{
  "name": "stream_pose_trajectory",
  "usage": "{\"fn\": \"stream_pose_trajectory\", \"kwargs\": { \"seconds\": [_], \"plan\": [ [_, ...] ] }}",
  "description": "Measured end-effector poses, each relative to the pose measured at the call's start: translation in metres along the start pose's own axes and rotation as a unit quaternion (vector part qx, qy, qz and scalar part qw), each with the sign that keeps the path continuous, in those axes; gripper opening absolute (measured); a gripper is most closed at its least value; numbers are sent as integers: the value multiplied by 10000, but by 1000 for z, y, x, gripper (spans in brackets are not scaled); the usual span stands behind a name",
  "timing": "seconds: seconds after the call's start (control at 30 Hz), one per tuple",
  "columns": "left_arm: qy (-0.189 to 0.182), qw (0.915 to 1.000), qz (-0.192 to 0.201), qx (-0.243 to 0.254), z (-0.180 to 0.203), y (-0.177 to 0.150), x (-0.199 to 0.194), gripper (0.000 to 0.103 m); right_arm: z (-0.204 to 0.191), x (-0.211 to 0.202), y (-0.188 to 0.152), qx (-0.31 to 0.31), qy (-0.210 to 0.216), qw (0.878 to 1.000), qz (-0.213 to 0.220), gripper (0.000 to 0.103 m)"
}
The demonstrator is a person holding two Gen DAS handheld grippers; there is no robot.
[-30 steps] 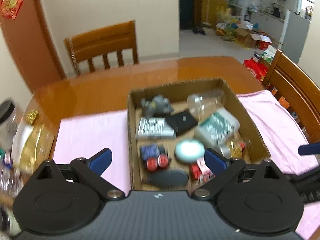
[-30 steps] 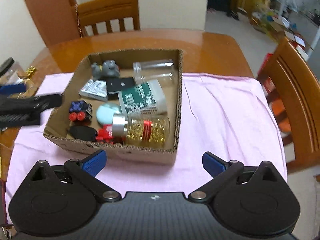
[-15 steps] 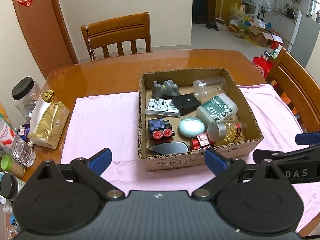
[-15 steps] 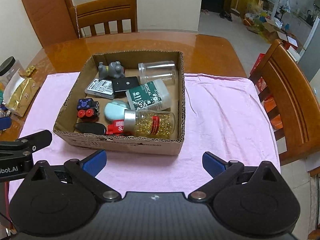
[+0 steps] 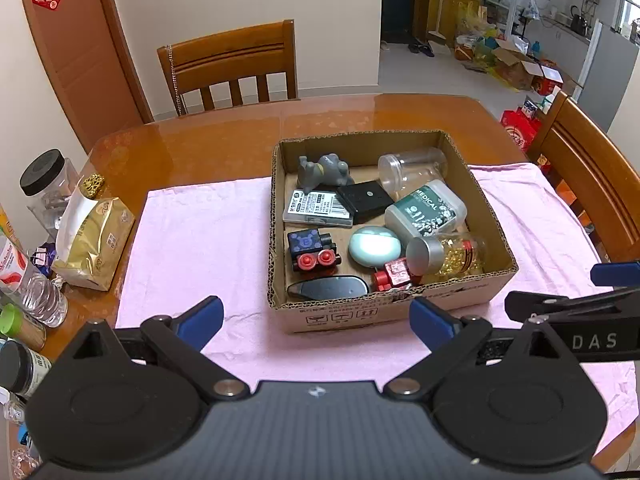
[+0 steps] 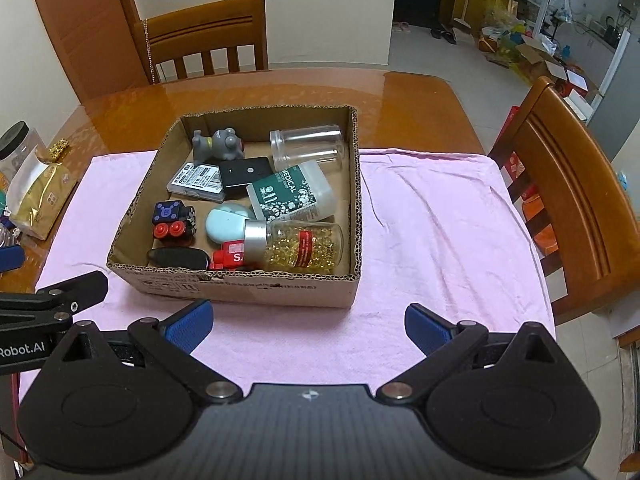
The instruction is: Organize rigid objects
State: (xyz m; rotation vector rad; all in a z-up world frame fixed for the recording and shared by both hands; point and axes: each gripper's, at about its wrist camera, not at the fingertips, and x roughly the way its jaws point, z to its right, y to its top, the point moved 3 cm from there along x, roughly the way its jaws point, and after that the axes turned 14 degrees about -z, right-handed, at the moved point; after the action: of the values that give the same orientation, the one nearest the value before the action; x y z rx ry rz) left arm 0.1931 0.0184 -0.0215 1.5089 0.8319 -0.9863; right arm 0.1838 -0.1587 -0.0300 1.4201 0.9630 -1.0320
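I find the cardboard box (image 5: 394,312) standing on a pink cloth (image 5: 200,240) that covers the near part of a wooden table (image 5: 192,148). My left gripper (image 5: 316,318) hangs above the cloth just near of the box, its blue-padded fingers (image 5: 200,318) spread wide apart and holding nothing. My right gripper (image 6: 306,322) is likewise near of the box, fingers (image 6: 426,326) spread wide, nothing between them.

Box contents, as seen from the left wrist view:
- Far left corner: a grey animal figurine (image 5: 324,170).
- Far right corner: a clear plastic jar (image 5: 412,168) lying on its side.
- Near of the figurine: a flat labelled case (image 5: 318,208), with a black square box (image 5: 364,198) just right of it.
- Right side: a green "MEDICAL" container (image 5: 426,212) on its side.
- Near right: a bottle of gold capsules (image 5: 448,254) with a silver cap, on its side, touching a small red toy (image 5: 394,274).
- Centre: a pale blue oval case (image 5: 374,246).
- Left side: a blue and black toy vehicle (image 5: 314,250) with red wheels.
- Near left wall: a black oval case (image 5: 328,288).

Off the cloth at the table's left edge I note a gold foil bag (image 5: 90,240), a black-lidded clear jar (image 5: 46,184) and a water bottle (image 5: 30,280). One wooden chair (image 5: 232,68) stands at the far side, another (image 6: 568,196) at the right.
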Motion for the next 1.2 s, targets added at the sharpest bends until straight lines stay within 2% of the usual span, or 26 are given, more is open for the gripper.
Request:
{"fn": "stream_pose_trajectory", "kwargs": {
  "seconds": [1.2],
  "plan": [
    [48,9998,-61,-156,-3,3,-1,99,-1,-3,4,-41,-15,10000,53,103]
  ]
}}
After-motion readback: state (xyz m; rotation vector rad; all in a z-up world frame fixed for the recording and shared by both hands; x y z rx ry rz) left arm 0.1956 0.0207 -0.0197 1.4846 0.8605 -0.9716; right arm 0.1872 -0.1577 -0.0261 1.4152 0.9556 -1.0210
